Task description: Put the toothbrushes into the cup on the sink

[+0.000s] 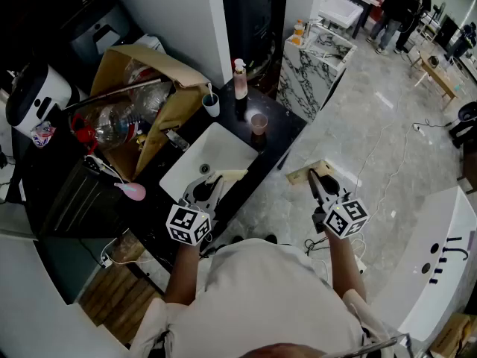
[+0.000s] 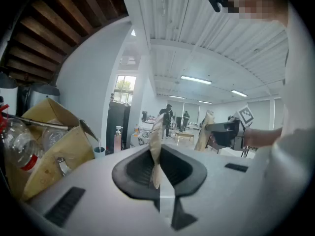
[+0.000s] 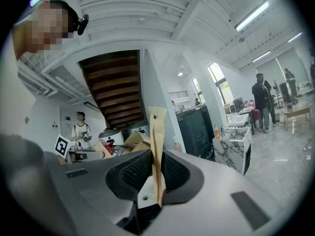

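My left gripper (image 1: 211,183) hangs over the white sink basin (image 1: 195,162), shut on a flat cream paper packet (image 1: 227,176). In the left gripper view that packet (image 2: 155,146) stands on edge, pinched between the jaws. My right gripper (image 1: 316,177) is out over the floor to the right of the counter, shut on a tan paper packet (image 1: 306,172), which rises between the jaws in the right gripper view (image 3: 157,151). A brownish cup (image 1: 258,123) stands on the black counter's far right corner. A pale cup (image 1: 212,104) with a stick in it stands behind the basin.
A pink soap bottle (image 1: 240,79) stands at the back of the black counter (image 1: 287,125). An open cardboard box (image 1: 153,88) of plastic bottles sits left of the basin. A marble-pattern cabinet (image 1: 317,62) stands beyond, and people (image 1: 399,6) stand far off.
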Tool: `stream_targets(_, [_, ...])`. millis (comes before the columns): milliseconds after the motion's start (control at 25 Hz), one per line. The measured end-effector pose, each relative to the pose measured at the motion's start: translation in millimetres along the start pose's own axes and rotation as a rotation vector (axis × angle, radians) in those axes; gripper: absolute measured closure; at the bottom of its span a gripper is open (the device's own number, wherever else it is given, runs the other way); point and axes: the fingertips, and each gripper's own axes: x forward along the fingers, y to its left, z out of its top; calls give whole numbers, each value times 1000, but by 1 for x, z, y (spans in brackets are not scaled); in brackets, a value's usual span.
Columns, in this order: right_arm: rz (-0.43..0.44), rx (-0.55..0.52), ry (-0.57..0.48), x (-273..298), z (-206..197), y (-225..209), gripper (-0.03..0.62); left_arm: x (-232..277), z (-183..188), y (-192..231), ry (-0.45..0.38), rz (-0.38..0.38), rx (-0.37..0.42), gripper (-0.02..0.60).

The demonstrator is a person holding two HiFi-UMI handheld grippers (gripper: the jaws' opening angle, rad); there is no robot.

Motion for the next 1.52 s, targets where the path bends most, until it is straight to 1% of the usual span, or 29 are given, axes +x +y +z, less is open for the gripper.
stream_targets(120, [3,17,-4,-1,1,-3,519,1,1,-2,2,0,1,543])
stream_targets(480, [10,15,4,0,-1,-5,519,4,0,-4,9,1,3,543])
stream_targets(760, [23,36,0,-2,0,-9,519,7,-3,-11,14,10,-1,543])
stream_targets(1120, [58,40,9,-3,2,-19,519,8,-6,-21,14,43,-14,543])
stream_targets(1520, [101,56,36,-2,-5,-40,519,19,-14,-35,26,89,-33,543])
